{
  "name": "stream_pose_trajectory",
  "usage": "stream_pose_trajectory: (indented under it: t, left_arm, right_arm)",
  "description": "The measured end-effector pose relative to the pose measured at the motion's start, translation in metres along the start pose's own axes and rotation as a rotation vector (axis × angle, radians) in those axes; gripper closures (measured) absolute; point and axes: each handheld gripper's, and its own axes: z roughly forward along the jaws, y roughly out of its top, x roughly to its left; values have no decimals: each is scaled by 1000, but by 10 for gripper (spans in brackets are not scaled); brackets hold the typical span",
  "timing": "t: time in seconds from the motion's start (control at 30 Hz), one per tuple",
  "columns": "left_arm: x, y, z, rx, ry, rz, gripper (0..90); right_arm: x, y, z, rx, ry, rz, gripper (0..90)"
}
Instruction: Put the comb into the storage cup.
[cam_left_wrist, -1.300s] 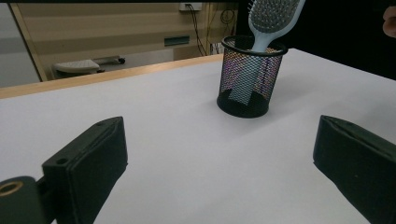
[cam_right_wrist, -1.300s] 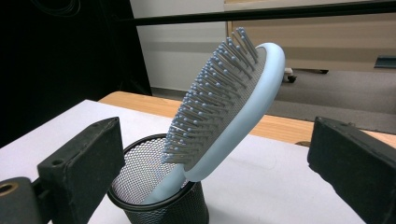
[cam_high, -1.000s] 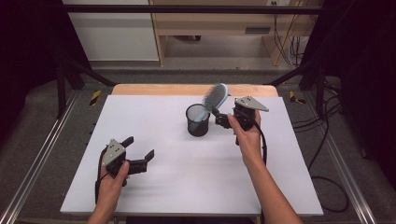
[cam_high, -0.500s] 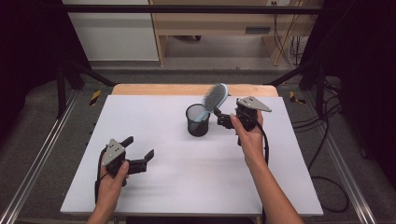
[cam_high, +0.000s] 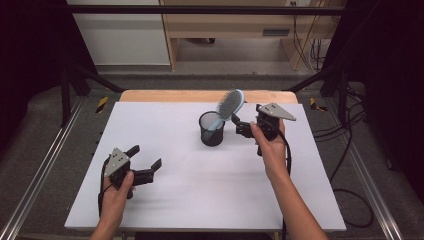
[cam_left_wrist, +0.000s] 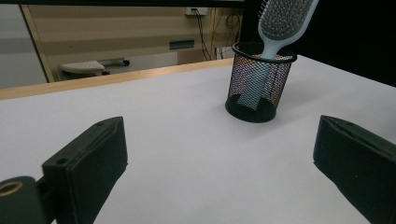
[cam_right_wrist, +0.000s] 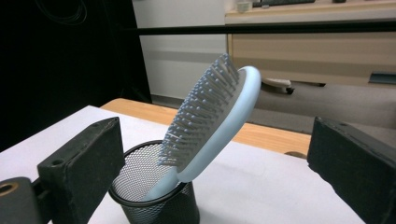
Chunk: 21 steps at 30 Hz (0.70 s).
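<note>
A light blue hairbrush (cam_high: 227, 108) stands handle-down in a black mesh cup (cam_high: 211, 129) near the middle of the white table, its head leaning right over the rim. My right gripper (cam_high: 237, 125) is open just right of the cup, nothing between its jaws; in the right gripper view the hairbrush (cam_right_wrist: 212, 121) and cup (cam_right_wrist: 154, 198) sit between the spread jaws but apart from them. My left gripper (cam_high: 150, 164) is open at the front left, held low over the table. From the left gripper view the cup (cam_left_wrist: 259, 82) and hairbrush (cam_left_wrist: 282, 25) stand farther off.
The white table top (cam_high: 200, 185) has a wooden strip (cam_high: 200, 95) along its far edge. Metal rails (cam_high: 45, 165) run along both sides. Cables (cam_high: 350, 150) lie on the floor at the right. A cabinet and shelf unit stand beyond the table.
The right gripper has drawn back a little to the right from the brush, which now leans free in the cup. The left gripper has hardly moved.
</note>
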Motion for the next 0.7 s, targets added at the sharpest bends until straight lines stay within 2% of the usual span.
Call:
stream_pose_trajectory:
  t: [0.1,0.17,0.23,0.43,0.57,0.7]
  left_arm:
    - [3,1,-2,-5,8,3,27]
    - [5,2,-4,-2,29,33,25]
    - [6,3,-6,-6,39,45,24]
    - [12,6,-11,-16,47,21,23]
    - [13,5,-20,-5,60,59,23]
    - [16,4,-28,-10,61,42,22]
  right_arm:
    - [-1,1,-3,-19,-9,-18,45]
    - [-2,2,-6,-30,-18,-35,46]
    - [-2,2,-8,-48,-38,-56,45]
    - [-6,3,-14,-61,-39,-74,41]
    - [-9,3,-20,-73,-38,-79,41]
    - [-12,0,-26,-79,-46,-90,39]
